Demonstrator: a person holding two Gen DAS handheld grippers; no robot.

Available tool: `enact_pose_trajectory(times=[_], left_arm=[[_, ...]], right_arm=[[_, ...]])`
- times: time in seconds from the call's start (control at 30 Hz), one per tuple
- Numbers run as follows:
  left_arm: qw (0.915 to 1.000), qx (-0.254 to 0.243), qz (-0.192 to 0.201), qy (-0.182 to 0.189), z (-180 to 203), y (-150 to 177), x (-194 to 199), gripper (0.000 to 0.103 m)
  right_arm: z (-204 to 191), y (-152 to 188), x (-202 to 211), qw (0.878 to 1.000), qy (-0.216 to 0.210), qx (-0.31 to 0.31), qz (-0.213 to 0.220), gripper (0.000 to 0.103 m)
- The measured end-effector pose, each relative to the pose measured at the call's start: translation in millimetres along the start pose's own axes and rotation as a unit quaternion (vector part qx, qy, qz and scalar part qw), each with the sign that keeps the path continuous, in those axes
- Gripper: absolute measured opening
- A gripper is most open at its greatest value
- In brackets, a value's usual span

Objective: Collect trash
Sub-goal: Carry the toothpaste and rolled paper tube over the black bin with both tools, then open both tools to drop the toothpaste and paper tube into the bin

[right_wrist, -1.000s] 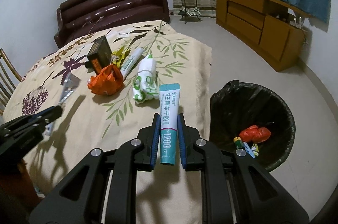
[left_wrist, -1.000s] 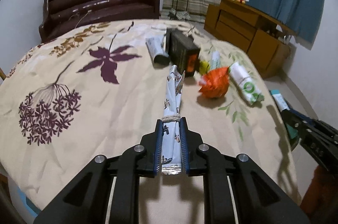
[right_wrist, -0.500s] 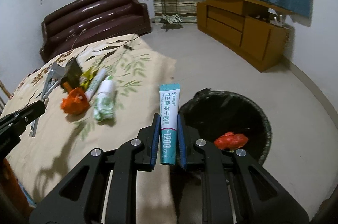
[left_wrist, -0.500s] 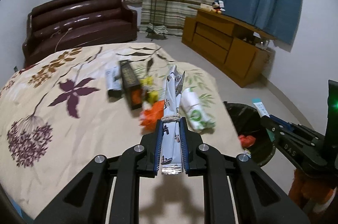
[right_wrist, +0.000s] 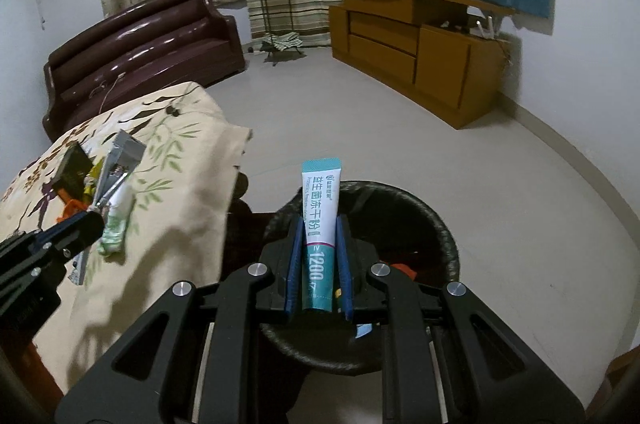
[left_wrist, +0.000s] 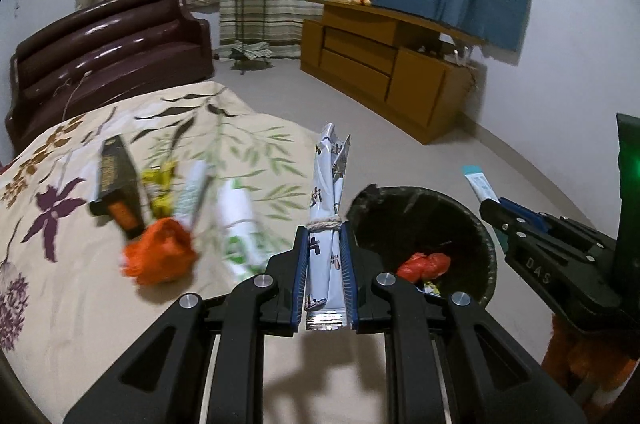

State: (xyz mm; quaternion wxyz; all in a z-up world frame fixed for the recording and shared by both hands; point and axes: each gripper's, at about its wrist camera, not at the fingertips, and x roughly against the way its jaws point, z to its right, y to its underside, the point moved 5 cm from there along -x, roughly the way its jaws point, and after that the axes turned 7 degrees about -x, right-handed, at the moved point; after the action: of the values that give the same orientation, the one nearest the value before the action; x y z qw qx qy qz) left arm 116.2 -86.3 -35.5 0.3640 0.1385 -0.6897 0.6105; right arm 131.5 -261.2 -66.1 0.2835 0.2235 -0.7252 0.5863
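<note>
1. Beside the flower-print bedspread point(left_wrist: 224, 127), both grippers hang near the black-lined trash bin point(right_wrist: 440, 236) on the floor, each with its load.
2. Left gripper point(left_wrist: 325, 260): jaws clamped on a rolled silver wrapper point(left_wrist: 329, 191) tied with string; it sits at the bed's edge, the bin just to its right.
3. Right gripper point(right_wrist: 319, 256): jaws clamped on a teal-and-white tube point(right_wrist: 321, 212), which sits directly over the bin's mouth.
4. Doing the drop well, as a judgement: bring each load fully inside the rim before letting go, since the wrapper is long and light and could tip over the edge; release one at a time so the grippers do not collide.
5. Left view only: the bin's inside, with red crumpled trash point(left_wrist: 424, 262) at the bottom, and the right gripper from the side. It also shows what remains on the bed: an orange wad point(left_wrist: 160, 254), a dark box point(left_wrist: 116, 191), a white-and-green packet point(left_wrist: 240, 220), all blurred.
6. Right view only: the tube's printed face, and the left gripper's tip over the bed's litter.
</note>
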Motion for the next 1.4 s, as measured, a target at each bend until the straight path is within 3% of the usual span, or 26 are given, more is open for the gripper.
enact_pose_trajectory(times=[0.73,0.83,1.1,1.4], left_arm=[[0.9978,-0.055,-0.036,0.007,61,-18,-63,0.017],[0.9976,-0.055,-0.043,0.004,63,-16,-68,0.025],[0.9981,-0.045,-0.042,0.002,59,-17,-67,0.047],[0.9989,-0.033,-0.033,-0.009,43,-14,-51,0.054]], right_arm=[[48,-6,-34,0.999,0.016,-0.040,-0.012,0.018],[55,-6,-37,0.998,0.018,-0.052,-0.012,0.026],[61,-5,-41,0.998,0.023,-0.060,-0.015,0.028],[48,-1,-33,0.998,0.022,-0.052,-0.012,0.042]])
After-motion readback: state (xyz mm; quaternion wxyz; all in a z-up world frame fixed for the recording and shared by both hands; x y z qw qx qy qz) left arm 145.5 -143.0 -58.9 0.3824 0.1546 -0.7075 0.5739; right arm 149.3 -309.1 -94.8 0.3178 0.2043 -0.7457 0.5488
